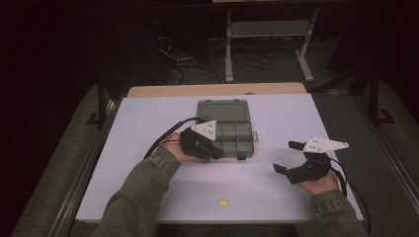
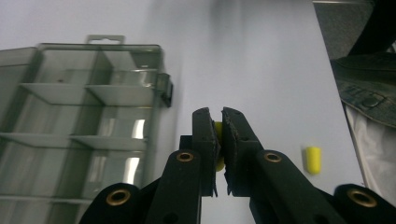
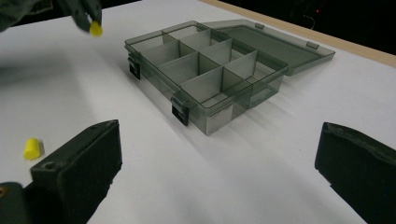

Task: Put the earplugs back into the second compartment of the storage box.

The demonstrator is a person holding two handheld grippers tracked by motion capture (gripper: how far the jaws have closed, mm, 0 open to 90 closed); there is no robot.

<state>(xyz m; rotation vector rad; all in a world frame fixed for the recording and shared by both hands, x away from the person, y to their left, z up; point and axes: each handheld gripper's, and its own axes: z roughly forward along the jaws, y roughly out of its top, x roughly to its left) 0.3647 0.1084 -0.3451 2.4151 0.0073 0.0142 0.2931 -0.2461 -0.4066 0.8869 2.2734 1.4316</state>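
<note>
An open smoky-grey compartment box lies at mid-table, its lid folded flat behind it. My left gripper is shut on a small yellow earplug and hangs above the table just beside the box's near corner. In the right gripper view that earplug shows at the top left, pinched in the left gripper's tips. A second yellow earplug lies loose near the table's front edge, also seen as earplug and earplug. My right gripper rests at the right, open, nothing between its jaws, facing the box.
The white tabletop has a wooden strip along its far edge. Green sleeves reach in from the bottom. Beyond the table, on the dark floor, are a metal stand and cables. The box's compartments look empty.
</note>
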